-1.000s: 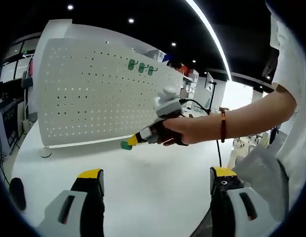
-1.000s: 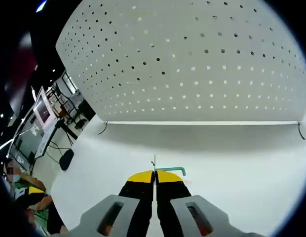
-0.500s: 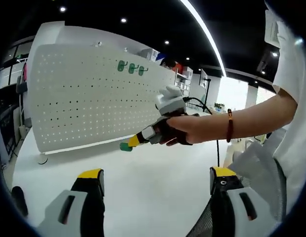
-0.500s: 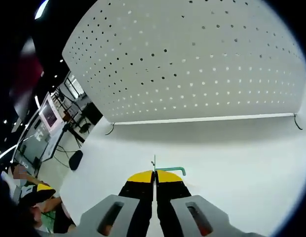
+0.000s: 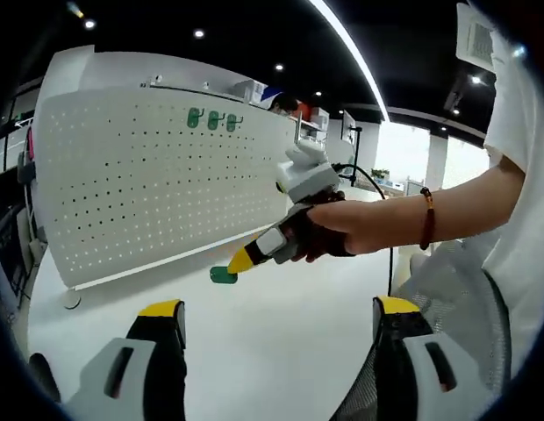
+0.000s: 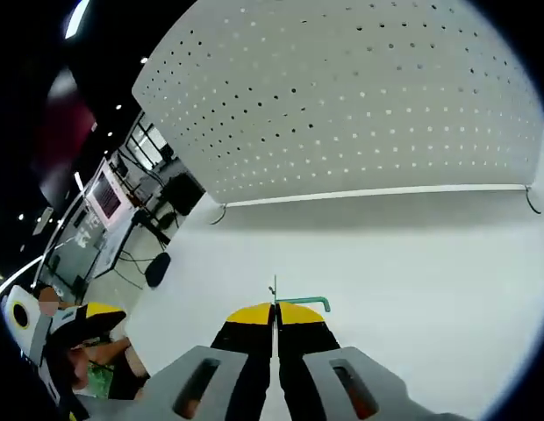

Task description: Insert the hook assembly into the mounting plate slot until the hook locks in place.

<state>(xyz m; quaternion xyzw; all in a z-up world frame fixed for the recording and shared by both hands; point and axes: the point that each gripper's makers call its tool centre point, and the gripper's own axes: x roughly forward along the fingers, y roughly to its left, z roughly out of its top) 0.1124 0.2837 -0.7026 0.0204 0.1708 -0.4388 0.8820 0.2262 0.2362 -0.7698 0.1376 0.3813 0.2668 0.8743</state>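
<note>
White tabletop spreads across the lower half of both views, under a dark ceiling with spot lights. In the left gripper view we see the white pegboard standing upright at upper left, with three green hooks already hung near its top edge. Our left gripper has its jaws spread wide at the bottom of the frame, holding nothing. At centre, a hand holds the right gripper, whose yellow tips pinch a green hook above the table, near the board's foot but apart from it. In the right gripper view the jaws are pressed together on that green hook, the pegboard filling the upper frame.
</note>
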